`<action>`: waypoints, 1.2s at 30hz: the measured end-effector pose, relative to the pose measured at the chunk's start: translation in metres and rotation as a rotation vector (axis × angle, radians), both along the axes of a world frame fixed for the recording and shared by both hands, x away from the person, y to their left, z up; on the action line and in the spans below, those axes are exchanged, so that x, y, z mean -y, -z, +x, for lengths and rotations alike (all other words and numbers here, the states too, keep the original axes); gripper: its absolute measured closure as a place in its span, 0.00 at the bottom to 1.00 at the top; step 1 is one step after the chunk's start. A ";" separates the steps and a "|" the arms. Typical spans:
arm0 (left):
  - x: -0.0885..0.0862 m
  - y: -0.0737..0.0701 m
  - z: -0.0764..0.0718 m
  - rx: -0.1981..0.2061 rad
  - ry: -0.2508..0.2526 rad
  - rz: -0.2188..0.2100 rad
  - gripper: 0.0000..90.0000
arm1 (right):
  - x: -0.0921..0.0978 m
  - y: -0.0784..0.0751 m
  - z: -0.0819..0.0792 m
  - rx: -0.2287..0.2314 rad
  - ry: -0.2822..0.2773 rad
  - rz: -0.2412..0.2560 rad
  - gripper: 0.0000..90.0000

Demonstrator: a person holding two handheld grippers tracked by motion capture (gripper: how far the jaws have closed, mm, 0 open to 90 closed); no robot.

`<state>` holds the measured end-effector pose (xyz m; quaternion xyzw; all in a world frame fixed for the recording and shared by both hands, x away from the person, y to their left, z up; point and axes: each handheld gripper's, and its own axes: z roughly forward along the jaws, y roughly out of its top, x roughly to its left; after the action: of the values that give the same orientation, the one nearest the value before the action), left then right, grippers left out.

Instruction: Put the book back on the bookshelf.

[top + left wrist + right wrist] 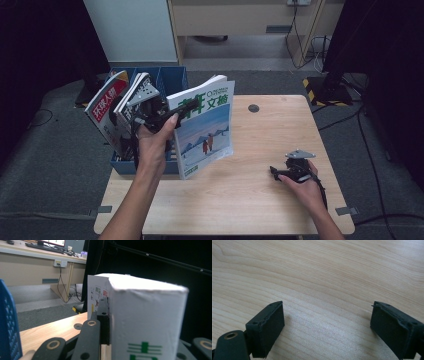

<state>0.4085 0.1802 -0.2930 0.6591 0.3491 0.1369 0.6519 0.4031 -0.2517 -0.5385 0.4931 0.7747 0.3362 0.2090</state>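
High view: the left claw is clamped on the spine edge of a green-titled magazine, held upright above the desk's nine o'clock edge, just beside the blue file rack. The right claw, at four o'clock, rests low over bare wood, its jaws wide apart.

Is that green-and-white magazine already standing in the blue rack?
No. The magazine is outside the blue rack, held upright and slightly tilted by the left gripper.
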 end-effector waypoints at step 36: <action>-0.048 0.001 -0.011 -0.001 -0.070 -0.026 0.82 | 0.004 0.000 0.001 -0.002 0.011 -0.002 0.13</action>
<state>0.3972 0.2278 -0.2941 0.6381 0.3741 0.1547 0.6549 0.4040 -0.2552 -0.5384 0.4973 0.7726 0.3337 0.2107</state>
